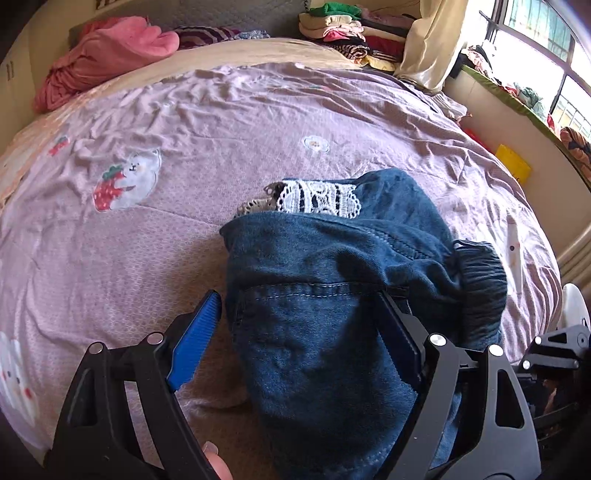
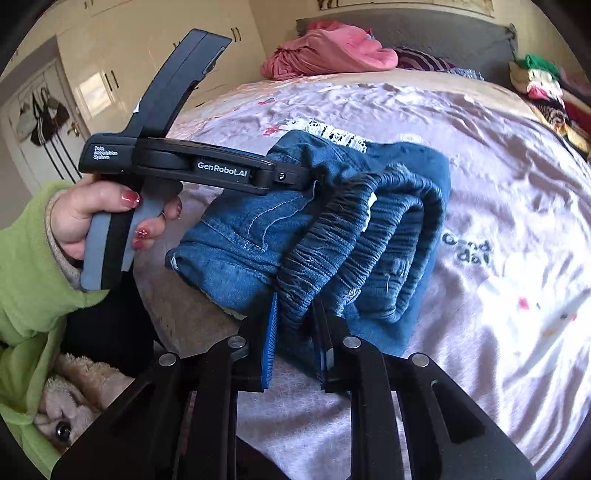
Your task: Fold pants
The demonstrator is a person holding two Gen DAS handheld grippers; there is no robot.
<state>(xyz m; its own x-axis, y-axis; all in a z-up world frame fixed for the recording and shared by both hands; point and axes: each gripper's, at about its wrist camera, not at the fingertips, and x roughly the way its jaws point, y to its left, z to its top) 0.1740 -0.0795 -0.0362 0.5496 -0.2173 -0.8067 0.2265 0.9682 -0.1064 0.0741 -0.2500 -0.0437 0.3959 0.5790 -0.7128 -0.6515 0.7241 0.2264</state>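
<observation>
Blue denim pants (image 1: 314,332) lie folded in a bundle on the mauve bed sheet (image 1: 221,129), with white lace trim (image 1: 317,197) at the far end. My left gripper (image 1: 298,295) is open: its left pad (image 1: 195,339) hangs beside the bundle's left edge and its right finger rests on top of the denim. In the right wrist view a hand in a green sleeve (image 2: 29,258) holds that left gripper (image 2: 295,177) over the pants (image 2: 236,236). My right gripper (image 2: 295,299) is shut on the gathered elastic waistband (image 2: 369,229) at the bundle's near edge.
A pink blanket (image 1: 110,55) and a stack of folded clothes (image 1: 343,29) sit at the head of the bed. A window (image 1: 546,44) and a cluttered ledge run along the right. Cream wardrobe doors (image 2: 147,55) stand at the left. A plush toy (image 2: 66,406) lies by the bed's near edge.
</observation>
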